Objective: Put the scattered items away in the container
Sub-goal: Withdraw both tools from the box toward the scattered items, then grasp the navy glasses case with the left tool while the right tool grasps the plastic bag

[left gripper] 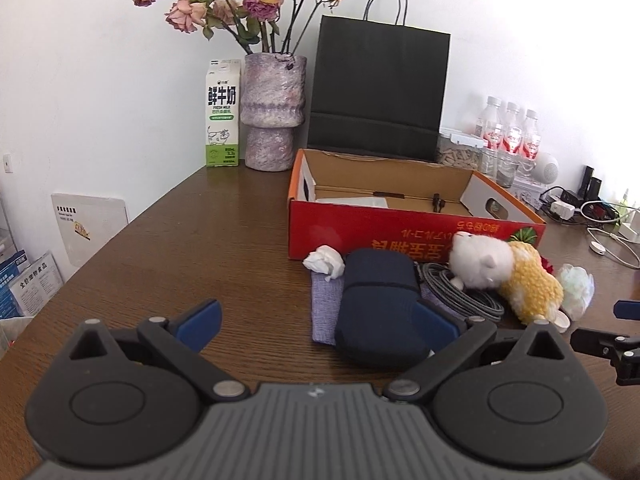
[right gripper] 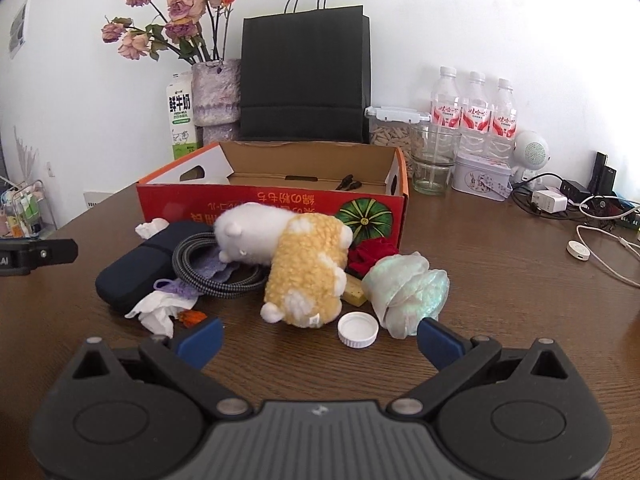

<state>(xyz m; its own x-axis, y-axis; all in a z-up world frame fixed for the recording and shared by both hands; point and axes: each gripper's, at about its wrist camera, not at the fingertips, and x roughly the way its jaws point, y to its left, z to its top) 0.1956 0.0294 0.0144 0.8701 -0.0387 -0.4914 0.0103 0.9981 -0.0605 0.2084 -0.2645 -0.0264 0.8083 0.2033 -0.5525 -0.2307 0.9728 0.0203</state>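
**Clutter heaped before the open red box on a brown wooden table**

The dark wood-grain table (right gripper: 500,264) meets a plain white wall (left gripper: 100,80). Along that wall stand a milk carton (left gripper: 223,114), a mottled purple vase (left gripper: 273,110) of faded roses, a black paper bag (right gripper: 304,76), three water bottles (right gripper: 474,108) and a tangle of chargers and cables (right gripper: 560,200).

The red cardboard box (right gripper: 272,208) sits open in front of the bag, nearly empty. The scattered items lie against its near side: a navy pouch (left gripper: 378,304), a coiled grey cable (right gripper: 208,276), a white-and-yellow plush toy (right gripper: 296,264), crumpled tissue (right gripper: 156,312), a white bottle cap (right gripper: 357,329) and an iridescent wrapper (right gripper: 408,292).

The left gripper (left gripper: 316,324) is spread wide, its right finger just beside the pouch, grasping nothing. The right gripper (right gripper: 320,338) is likewise released, hovering low before the cap and plush.
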